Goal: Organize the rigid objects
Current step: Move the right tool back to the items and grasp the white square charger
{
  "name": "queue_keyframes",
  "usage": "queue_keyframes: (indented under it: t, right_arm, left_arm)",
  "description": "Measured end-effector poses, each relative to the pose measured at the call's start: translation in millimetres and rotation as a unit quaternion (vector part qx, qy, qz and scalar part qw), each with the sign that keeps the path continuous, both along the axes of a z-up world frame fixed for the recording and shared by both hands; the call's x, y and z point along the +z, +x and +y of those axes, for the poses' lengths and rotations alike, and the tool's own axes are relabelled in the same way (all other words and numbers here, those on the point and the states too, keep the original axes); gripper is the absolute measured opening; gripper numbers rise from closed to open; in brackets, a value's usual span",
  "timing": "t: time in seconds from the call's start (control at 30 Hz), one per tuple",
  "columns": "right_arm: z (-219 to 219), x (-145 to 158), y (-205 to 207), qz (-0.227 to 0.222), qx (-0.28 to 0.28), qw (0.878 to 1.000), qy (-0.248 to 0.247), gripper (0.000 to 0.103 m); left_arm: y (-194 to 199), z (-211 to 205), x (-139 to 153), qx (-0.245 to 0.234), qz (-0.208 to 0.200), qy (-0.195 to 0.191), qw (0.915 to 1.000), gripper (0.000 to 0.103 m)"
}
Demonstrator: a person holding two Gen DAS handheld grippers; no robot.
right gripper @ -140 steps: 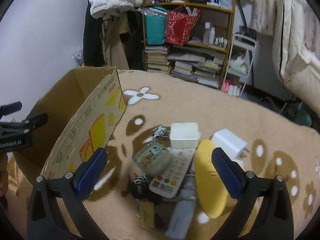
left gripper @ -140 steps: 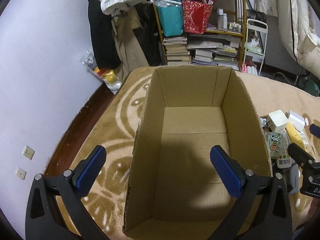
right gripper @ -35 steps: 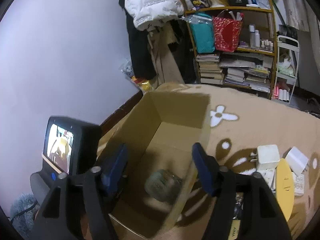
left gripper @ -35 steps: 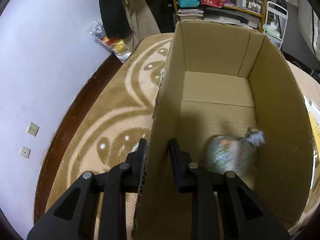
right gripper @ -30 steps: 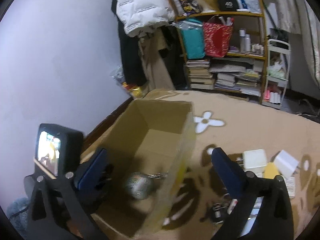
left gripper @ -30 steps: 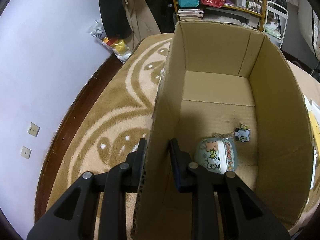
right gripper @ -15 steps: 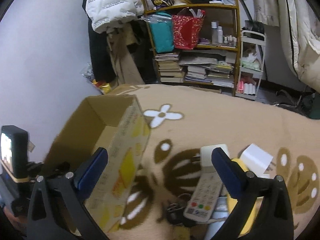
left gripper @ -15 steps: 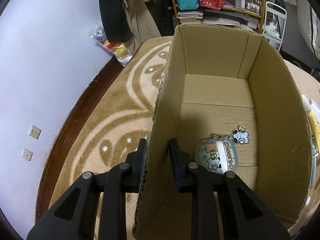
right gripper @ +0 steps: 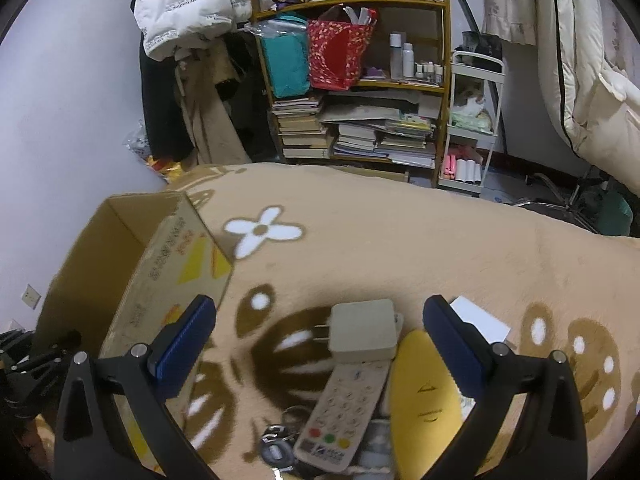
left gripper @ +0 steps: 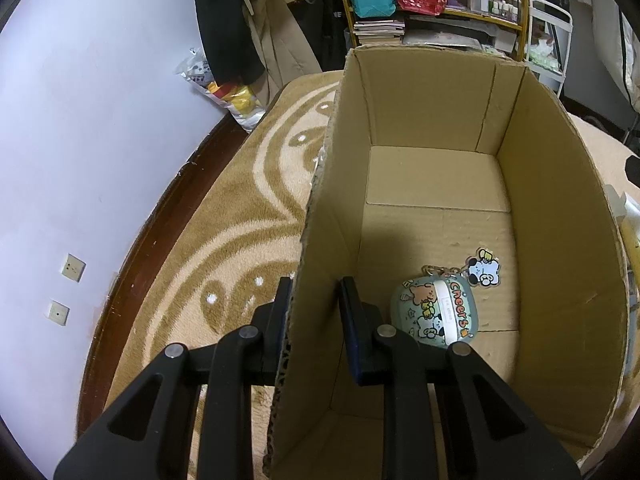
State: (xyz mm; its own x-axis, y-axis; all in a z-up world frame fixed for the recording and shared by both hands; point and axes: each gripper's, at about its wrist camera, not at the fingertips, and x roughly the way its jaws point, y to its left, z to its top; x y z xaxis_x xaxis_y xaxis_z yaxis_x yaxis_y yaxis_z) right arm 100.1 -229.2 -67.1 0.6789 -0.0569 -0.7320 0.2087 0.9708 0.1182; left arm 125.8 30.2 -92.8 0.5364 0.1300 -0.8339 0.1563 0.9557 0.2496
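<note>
- Since the earlier frames, the right gripper (right gripper: pixel 320 344) has swung away from the cardboard box (left gripper: pixel 560 280) and now hangs over the pile on the rug, while the round cartoon case (left gripper: pixel 434 314) that was in mid-fall has settled on the box floor.
- Left gripper (left gripper: pixel 314 312): its jaws are pinched on the box's left wall, one finger outside and one inside, just as a second ago.
- Right gripper: jaws spread wide, nothing between them.
- Inside the box, the round cartoon case lies flat toward the near right part of the floor, printed side up (the word "Cheers" reads along its edge). A small dog-shaped charm (left gripper: pixel 484 270) lies just beyond it, joined by a short ring chain.
- Rest of the box floor is bare cardboard.
- On the patterned rug (right gripper: pixel 400 232), between the right gripper's fingers, sits a white plug adapter (right gripper: pixel 364 330) with its prongs pointing left.
- Touching its near edge is a white remote control (right gripper: pixel 344 412) with coloured buttons at its near end.
- Just right of the remote lies a yellow oval object (right gripper: pixel 426 396), and beyond that a white flat block (right gripper: pixel 480 320), partly hidden by the right finger.
- A bunch of keys (right gripper: pixel 278 444) lies at the remote's near left.
- In the right wrist view the box stands to the left of this pile.
</note>
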Motion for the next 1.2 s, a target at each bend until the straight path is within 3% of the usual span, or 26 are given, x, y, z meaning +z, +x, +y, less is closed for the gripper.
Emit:
queue_keyframes:
  t: [0.17, 0.4, 0.6, 0.67, 0.9, 0.93, 1.2]
  right_arm:
    - [-16.3, -17.6, 8.7, 0.022, -0.006, 0.999, 0.026, 0.103]
    - [-24.8, -37.4, 24.6, 0.048, -0.001, 0.999, 0.014, 0.099]
    - [-27.9, -61.2, 41.8, 0.088, 0.004, 0.996, 0.018, 0.083]
    - [-30.4, -69.5, 42.9, 0.100, 0.002, 0.995, 0.026, 0.073]
    - [-27.2, -68.0, 39.7, 0.096, 0.001, 0.995, 0.018, 0.069]
    - [-25.0, -66.1, 39.7, 0.090, -0.003, 0.996, 0.007, 0.055]
    - [-17.9, -50.3, 27.1, 0.063, 0.003, 0.998, -0.001, 0.054]
  left_arm:
    - [-0.8, -1.4, 0.5, -0.006, -0.002, 0.007, 1.0000, 0.022]
    - [-1.6, -1.7, 0.1, -0.007, -0.006, 0.013, 0.9999, 0.022]
    - [-1.8, -2.3, -0.8, -0.005, -0.006, 0.011, 0.9999, 0.022]
    - [-1.2, -2.4, -1.2, -0.005, -0.005, 0.010, 0.9999, 0.022]
    - [-0.6, -4.2, 0.1, -0.008, -0.008, 0.019, 0.9997, 0.022]
    - [-0.1, -3.2, 0.3, -0.007, -0.007, 0.016, 0.9998, 0.022]
    - [1.3, -4.8, -2.2, -0.008, 0.001, 0.014, 0.9999, 0.022]
